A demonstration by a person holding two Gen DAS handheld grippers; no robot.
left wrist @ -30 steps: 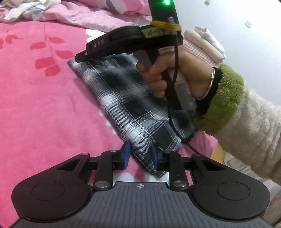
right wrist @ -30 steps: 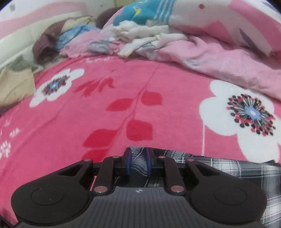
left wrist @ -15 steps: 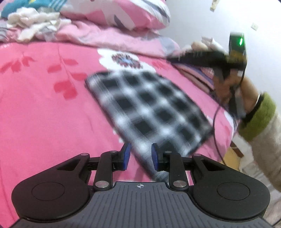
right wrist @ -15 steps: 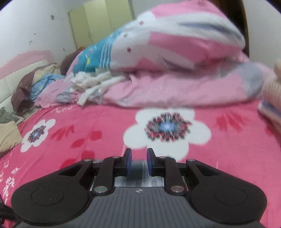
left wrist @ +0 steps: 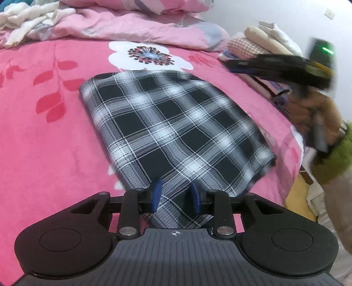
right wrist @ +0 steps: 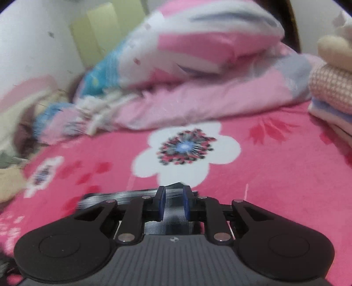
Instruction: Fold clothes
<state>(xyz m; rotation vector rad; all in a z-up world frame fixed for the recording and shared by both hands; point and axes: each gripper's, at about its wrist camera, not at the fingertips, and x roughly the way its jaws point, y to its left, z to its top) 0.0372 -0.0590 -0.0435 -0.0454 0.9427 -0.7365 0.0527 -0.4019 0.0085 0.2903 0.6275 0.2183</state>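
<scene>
A black-and-white plaid cloth (left wrist: pixel 176 123) lies folded flat on the pink flowered bedspread (left wrist: pixel 44 143). My left gripper (left wrist: pixel 176 195) is low over its near corner. Its jaws are opening, and the corner lies between and under the blue pads without being pinched. My right gripper (left wrist: pixel 228 63) is blurred, held in a hand (left wrist: pixel 312 114) with a green cuff, above the bed to the right of the cloth. In the right wrist view the right gripper (right wrist: pixel 174 203) has a narrow gap between its pads. The cloth's far edge (right wrist: pixel 123 197) shows below and behind them, and nothing hangs from the pads.
A stack of folded clothes (left wrist: pixel 253 41) (right wrist: pixel 332 88) sits at the bed's right side. A pink quilt (left wrist: pixel 132 24) and a heap of loose clothes (left wrist: pixel 28 15) fill the far end. The bed's edge (left wrist: pixel 292 154) drops off at the right.
The right gripper left the cloth's far corner and swung up and to the right, toward the folded stack. The cloth now lies flat. The left pads stand slightly wider apart.
</scene>
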